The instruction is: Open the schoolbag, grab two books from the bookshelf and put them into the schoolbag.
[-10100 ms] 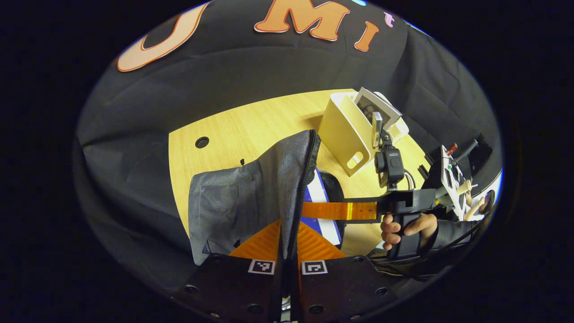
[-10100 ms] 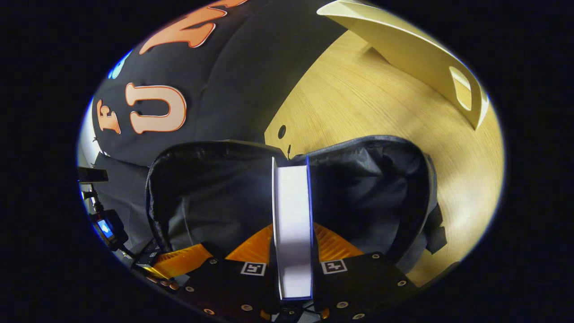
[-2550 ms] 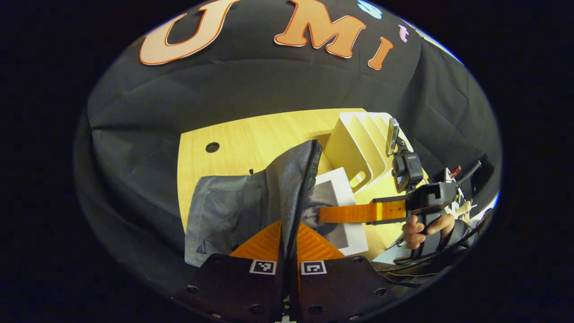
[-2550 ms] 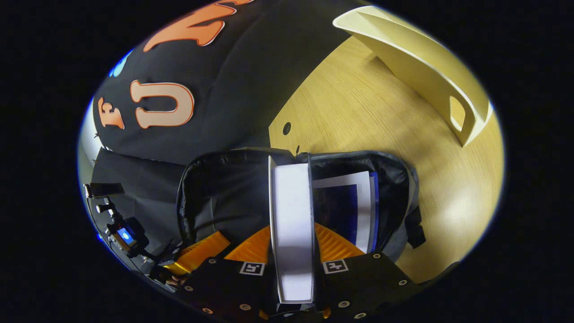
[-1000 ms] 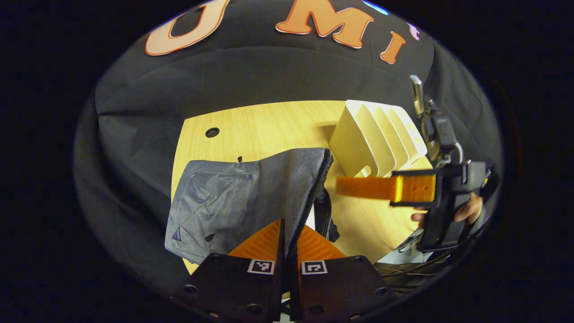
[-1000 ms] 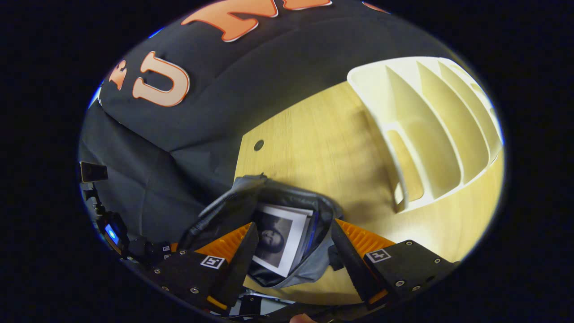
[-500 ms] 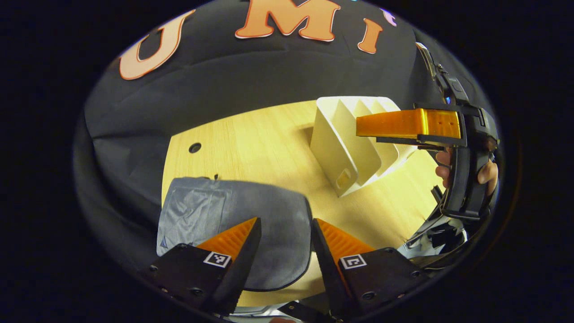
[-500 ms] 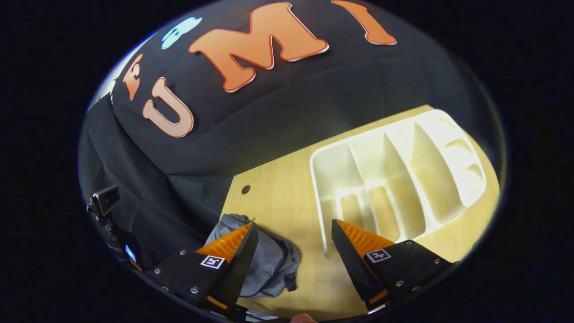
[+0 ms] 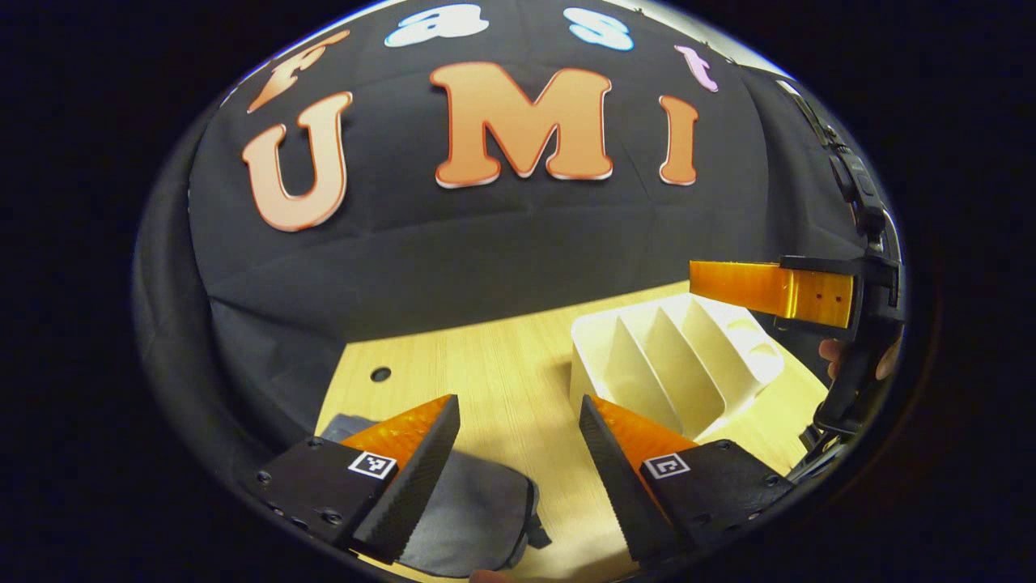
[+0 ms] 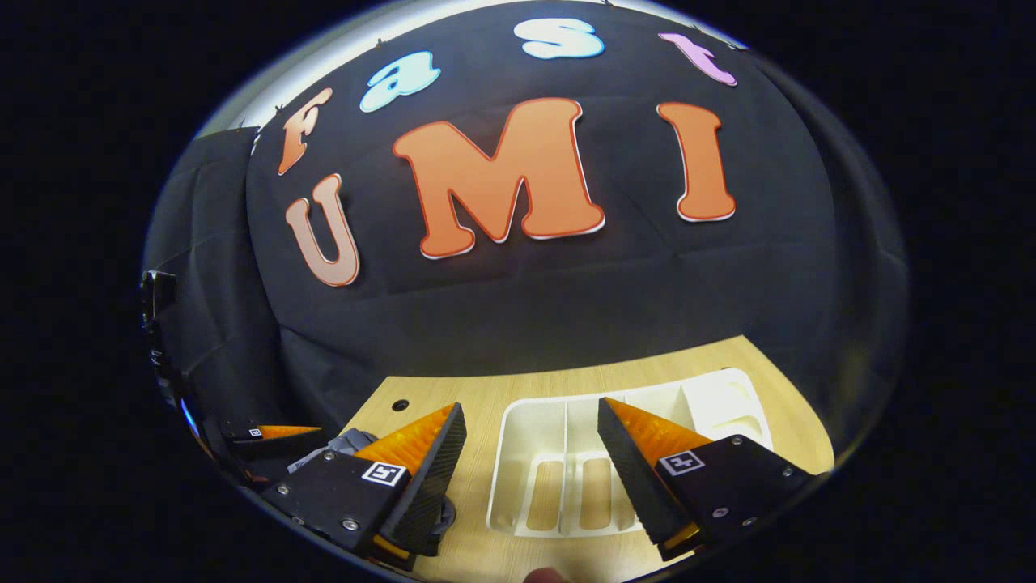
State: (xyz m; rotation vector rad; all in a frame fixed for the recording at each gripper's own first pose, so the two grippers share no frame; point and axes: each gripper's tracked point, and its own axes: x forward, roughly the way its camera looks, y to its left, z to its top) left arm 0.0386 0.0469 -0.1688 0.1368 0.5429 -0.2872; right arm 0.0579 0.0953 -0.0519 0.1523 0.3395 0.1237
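Left gripper [image 9: 514, 478]: fingers spread, nothing held, raised above schoolbag [image 9: 469, 518].
Right gripper [image 10: 530, 474]: fingers spread, nothing held, above bookshelf [image 10: 558, 453].
Schoolbag: slumped on wooden surface [image 9: 486, 364], just beside bookshelf.
Bookshelf slots: no books seen.
Step judged: final, withdrawal.
Next move: none judged required.

The wooden table [image 9: 494, 380] carries a grey schoolbag [image 9: 469, 518] and white bookshelf [image 9: 672, 364].

The grey schoolbag [image 9: 477, 518] lies flat on the table, near the white, slotted bookshelf [image 9: 672, 364].
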